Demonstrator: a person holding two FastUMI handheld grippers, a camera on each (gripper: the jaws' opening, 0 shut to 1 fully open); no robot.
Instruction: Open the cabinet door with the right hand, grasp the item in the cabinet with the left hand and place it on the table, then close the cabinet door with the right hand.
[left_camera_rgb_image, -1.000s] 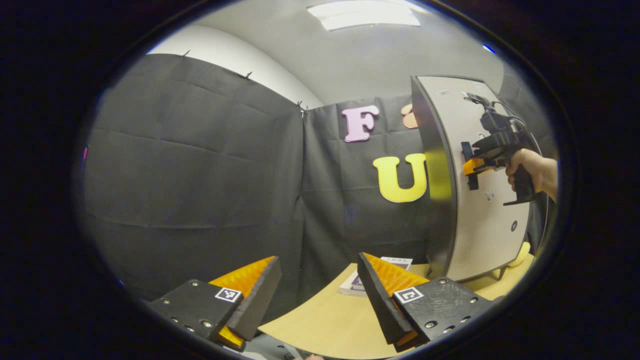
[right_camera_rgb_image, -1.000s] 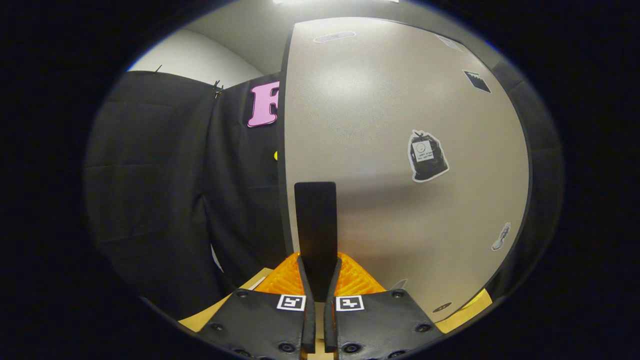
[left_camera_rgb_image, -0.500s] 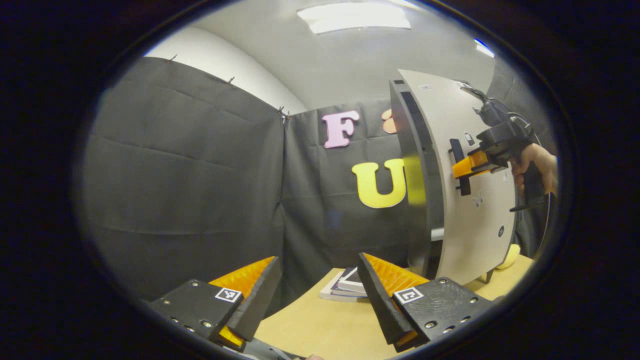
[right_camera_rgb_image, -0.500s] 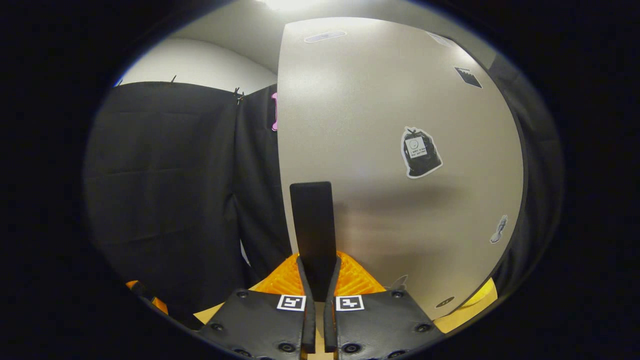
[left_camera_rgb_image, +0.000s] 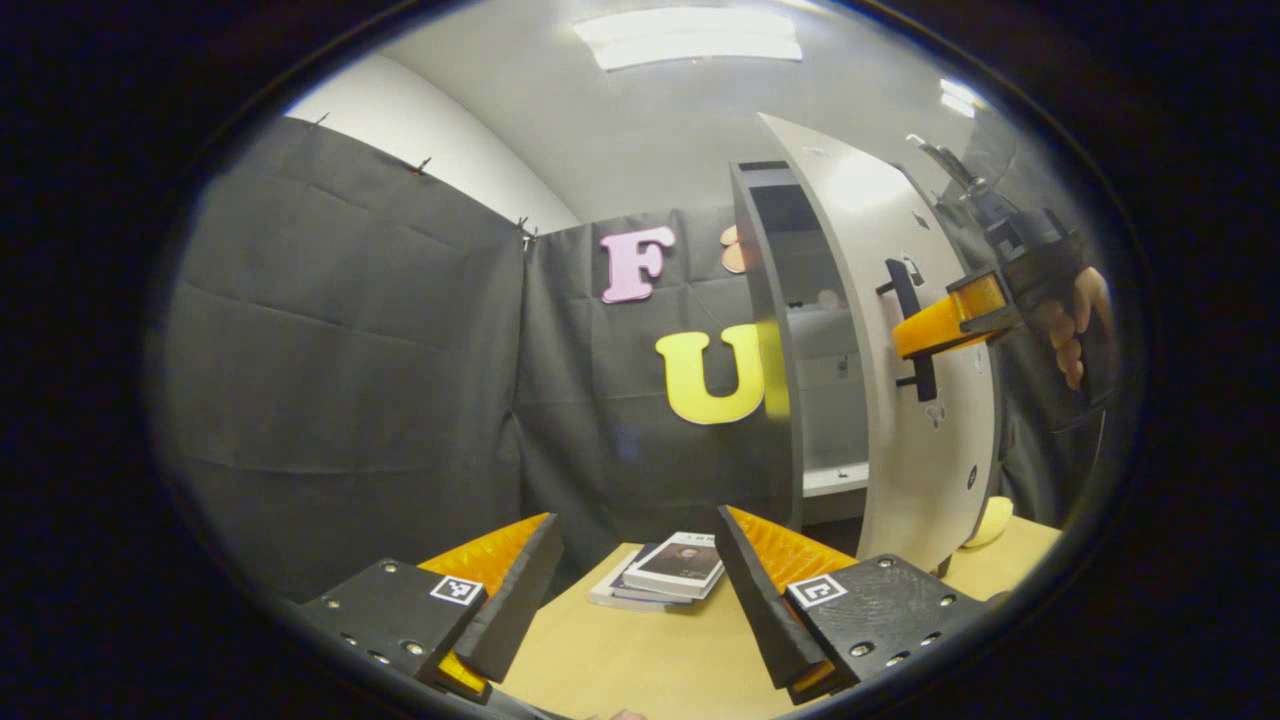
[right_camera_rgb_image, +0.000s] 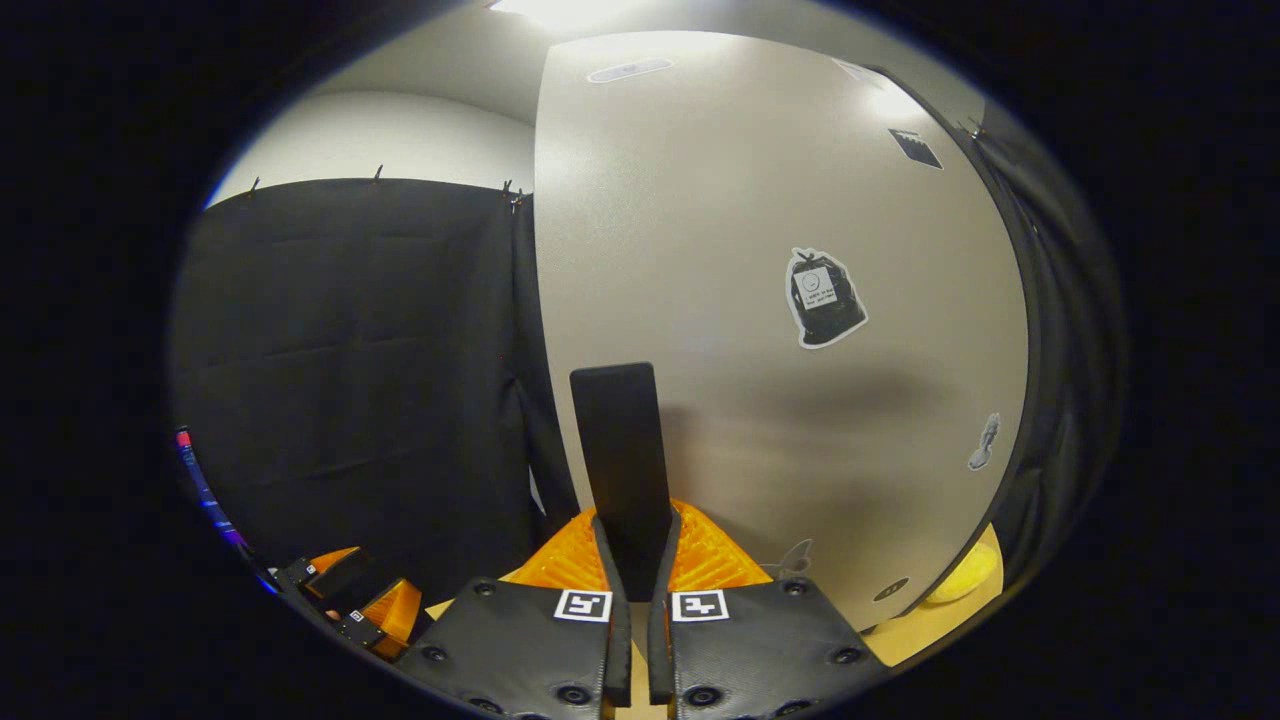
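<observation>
The pale grey cabinet door (left_camera_rgb_image: 925, 470) stands partly swung out from the dark cabinet (left_camera_rgb_image: 760, 330), and pale inner shelves (left_camera_rgb_image: 835, 480) show in the gap. My right gripper (left_camera_rgb_image: 915, 335), held by a hand (left_camera_rgb_image: 1080, 320), is shut on the door's black vertical handle (left_camera_rgb_image: 908, 300). In the right gripper view the handle (right_camera_rgb_image: 618, 450) rises between both fingers of my right gripper (right_camera_rgb_image: 632, 540), with the door (right_camera_rgb_image: 760, 200) behind it. My left gripper (left_camera_rgb_image: 637, 520) hangs open over the table's near side, with nothing between its fingers. A small pale shape (left_camera_rgb_image: 828, 297) sits on an upper shelf, too small to tell.
A stack of books (left_camera_rgb_image: 660, 572) lies on the wooden table (left_camera_rgb_image: 620, 650) left of the cabinet. A yellow rounded thing (left_camera_rgb_image: 985, 520) rests at the door's foot, also seen as a yellow rounded thing (right_camera_rgb_image: 965, 578). My left gripper (right_camera_rgb_image: 360, 600) shows low left in the right gripper view.
The door has swung further open with my right gripper on its handle, uncovering the shelves inside. The left gripper stayed open and its view turned to show more of the books.
</observation>
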